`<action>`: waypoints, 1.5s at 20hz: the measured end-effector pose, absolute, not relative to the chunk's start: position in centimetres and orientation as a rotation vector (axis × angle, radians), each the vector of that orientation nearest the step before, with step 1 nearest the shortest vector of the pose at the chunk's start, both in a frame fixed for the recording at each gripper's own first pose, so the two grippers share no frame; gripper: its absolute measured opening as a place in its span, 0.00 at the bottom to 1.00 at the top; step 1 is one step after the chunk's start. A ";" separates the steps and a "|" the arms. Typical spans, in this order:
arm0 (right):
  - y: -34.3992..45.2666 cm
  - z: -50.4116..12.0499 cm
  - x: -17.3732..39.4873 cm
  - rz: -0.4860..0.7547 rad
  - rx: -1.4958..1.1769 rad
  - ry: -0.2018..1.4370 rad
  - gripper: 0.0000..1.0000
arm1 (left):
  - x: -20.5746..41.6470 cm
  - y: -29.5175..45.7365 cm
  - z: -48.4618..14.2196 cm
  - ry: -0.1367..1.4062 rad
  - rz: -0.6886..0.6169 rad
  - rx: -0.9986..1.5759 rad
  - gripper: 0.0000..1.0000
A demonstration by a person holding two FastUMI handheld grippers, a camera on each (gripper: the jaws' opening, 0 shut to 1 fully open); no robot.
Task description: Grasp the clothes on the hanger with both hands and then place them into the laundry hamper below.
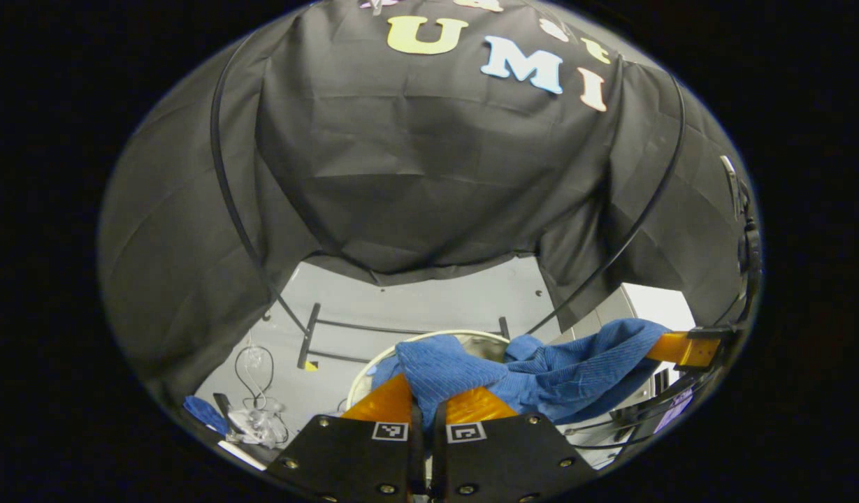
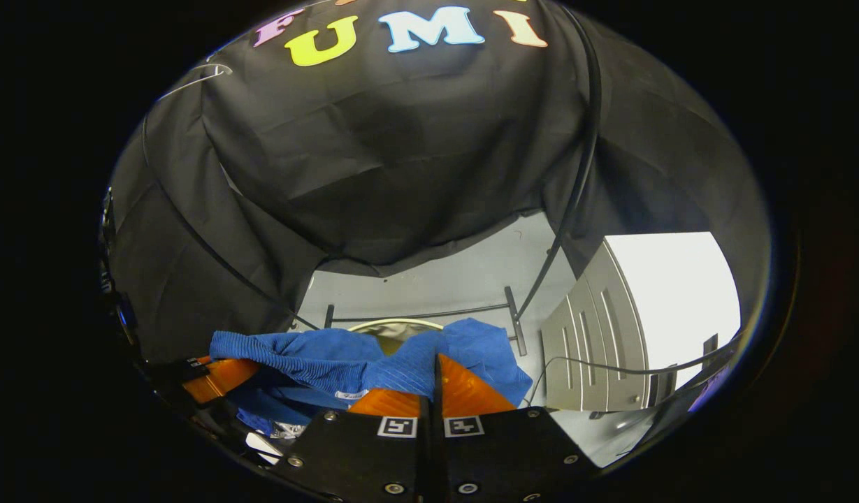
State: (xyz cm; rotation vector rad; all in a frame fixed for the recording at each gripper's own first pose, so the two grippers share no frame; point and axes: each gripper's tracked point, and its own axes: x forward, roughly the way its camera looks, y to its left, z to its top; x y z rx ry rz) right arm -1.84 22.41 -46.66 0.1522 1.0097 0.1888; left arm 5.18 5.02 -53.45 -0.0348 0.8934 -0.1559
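Note:
A blue ribbed garment (image 1: 541,370) hangs stretched between my two grippers, above the round white-rimmed laundry hamper (image 1: 429,337) on the floor. In the left gripper view, my left gripper (image 1: 429,398) is shut on one end of the cloth, and the right gripper (image 1: 681,347) holds the other end at the far right. The right gripper view has my right gripper (image 2: 435,381) shut on the blue garment (image 2: 345,360), with the left gripper (image 2: 216,377) at the lower left gripping the far end. Part of the hamper (image 2: 391,325) rim peeks out behind the cloth.
A black rack base bar (image 1: 309,335) lies on the grey floor behind the hamper. Clear plastic hangers and a blue item (image 1: 205,412) lie at the lower left. A grey cabinet (image 2: 604,342) stands at the right. Black cables (image 1: 226,188) hang along the cloth wall.

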 end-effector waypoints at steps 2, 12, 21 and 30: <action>22.5 -46.9 -2.3 0.191 0.149 1.023 0.00 | 5.0 5.0 -53.7 0.901 -0.157 -0.038 0.05; 23.0 -47.8 -4.2 0.183 0.141 1.073 0.03 | 3.4 5.3 -55.3 0.958 -0.169 -0.048 0.05; 23.1 -46.6 -4.4 0.179 0.172 1.069 0.50 | 2.0 3.8 -56.2 1.017 -0.232 -0.040 0.14; 20.7 -41.8 -4.8 0.134 0.103 1.023 0.92 | 3.0 2.2 -51.5 0.906 -0.348 0.068 0.94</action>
